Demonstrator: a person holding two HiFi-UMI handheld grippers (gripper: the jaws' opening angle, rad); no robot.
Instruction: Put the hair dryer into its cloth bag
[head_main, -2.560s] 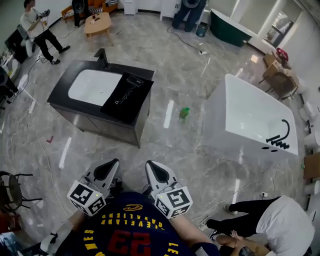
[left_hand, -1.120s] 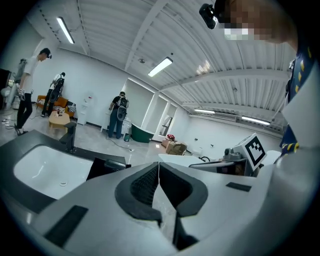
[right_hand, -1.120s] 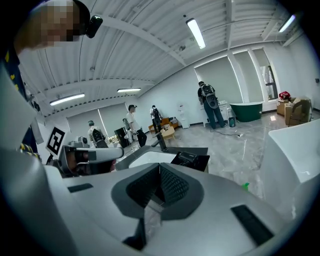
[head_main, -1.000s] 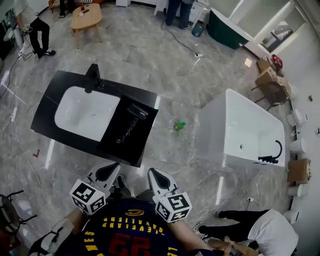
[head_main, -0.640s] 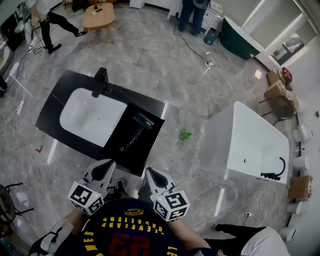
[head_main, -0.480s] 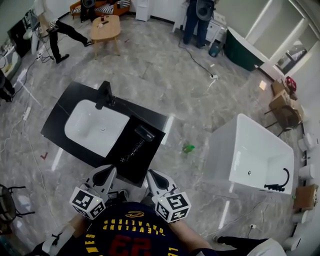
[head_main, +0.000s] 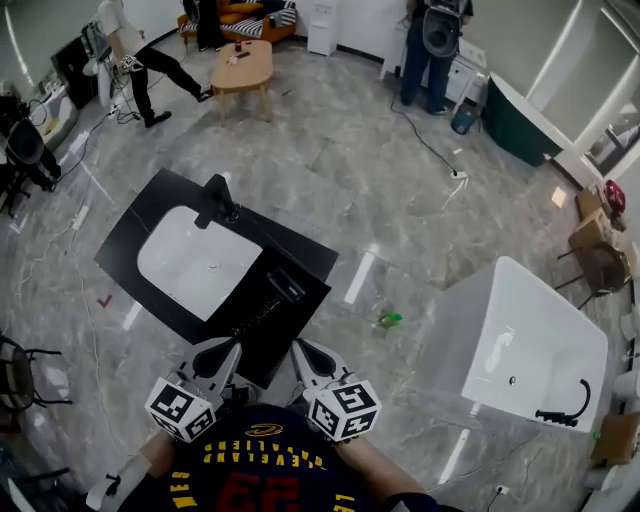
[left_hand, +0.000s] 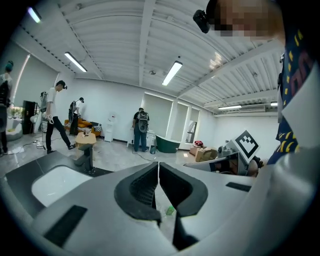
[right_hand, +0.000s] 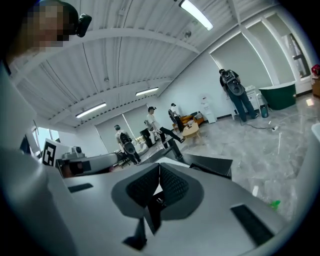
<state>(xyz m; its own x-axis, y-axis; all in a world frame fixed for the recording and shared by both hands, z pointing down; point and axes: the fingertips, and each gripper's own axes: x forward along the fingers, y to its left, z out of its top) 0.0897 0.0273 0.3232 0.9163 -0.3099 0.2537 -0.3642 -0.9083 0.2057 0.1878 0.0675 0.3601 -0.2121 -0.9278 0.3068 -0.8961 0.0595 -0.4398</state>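
Nearest to us, both tools are held close in front of the chest. The left tool (left_hand: 158, 164) has its jaws closed together with nothing between them. The right tool (right_hand: 159, 168) is the same, its pads meeting and empty. Neither touches anything of the task yet.

Just beyond the tools begins the black tabletop (head_main: 150, 215). On its near right part lies the hair dryer (head_main: 287, 284), dark on dark, with its cord (head_main: 258, 312) running loosely from it toward us. We cannot find the cloth bag with certainty; a dark cloth on this black surface would be hard to see from here.

We judge the hair dryer to be a stiff plastic body, not heavy, smooth and a little slippery, with more weight in the head than in the handle. The best hold is probably across the handle, close to where it joins the head, so that it does not swing. The cord is limp; it will drag behind and may catch on the tabletop edge. The bag should be soft and will collapse, so one tool must probably keep its mouth open.

Farther on are the white sink (head_main: 190, 262) and the faucet (head_main: 220, 198). Beyond, on the floor, stand a white bathtub (head_main: 530, 350) and some people.
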